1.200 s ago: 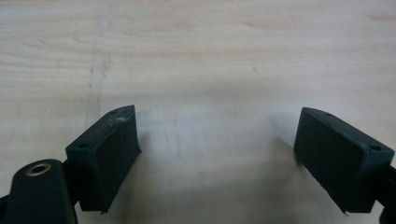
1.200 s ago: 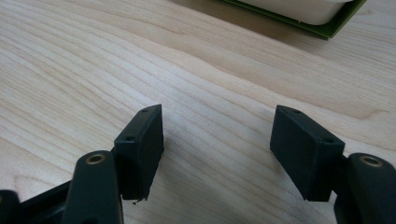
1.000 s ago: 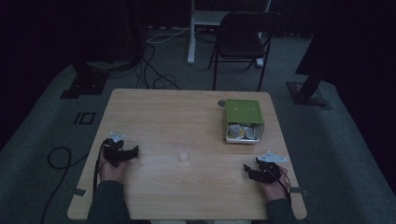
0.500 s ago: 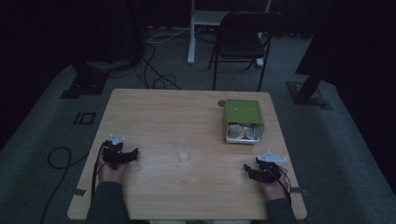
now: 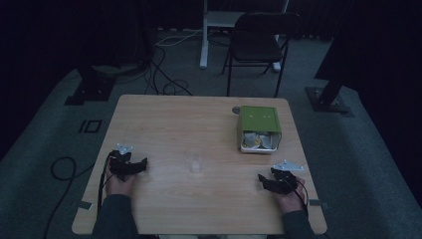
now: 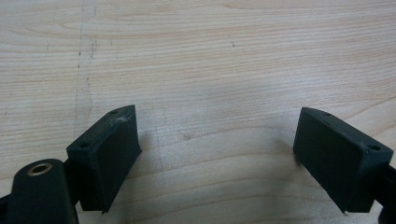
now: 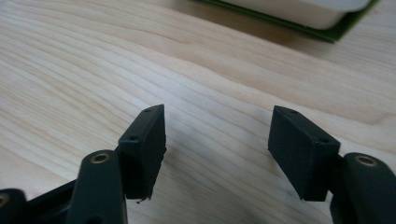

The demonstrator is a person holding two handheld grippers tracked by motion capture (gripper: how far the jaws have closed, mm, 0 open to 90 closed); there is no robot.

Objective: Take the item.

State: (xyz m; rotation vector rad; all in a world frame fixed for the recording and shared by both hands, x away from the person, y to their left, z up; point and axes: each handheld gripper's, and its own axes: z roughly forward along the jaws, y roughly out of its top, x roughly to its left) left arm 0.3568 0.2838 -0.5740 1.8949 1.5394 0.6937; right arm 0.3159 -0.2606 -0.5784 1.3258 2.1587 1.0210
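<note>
Claws — two, left claw [image 5: 142, 165] and right claw [image 5: 263, 181], both spread and empty — flank one clear cup [image 5: 195, 163] near one green box [image 5: 259, 128].

- The left gripper [image 6: 215, 154] rises from the bottom of the frame, its two black jaws spread wide with nothing between them.
- Pale wooden table [image 6: 201, 56] spans the whole frame, with a faint scuff line running down the upper left.

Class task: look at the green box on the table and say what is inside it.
The green box has its lid propped open over a white tray holding pale and yellowish packets. What they are is too dim to tell; the lid hides the tray's far part.
</note>
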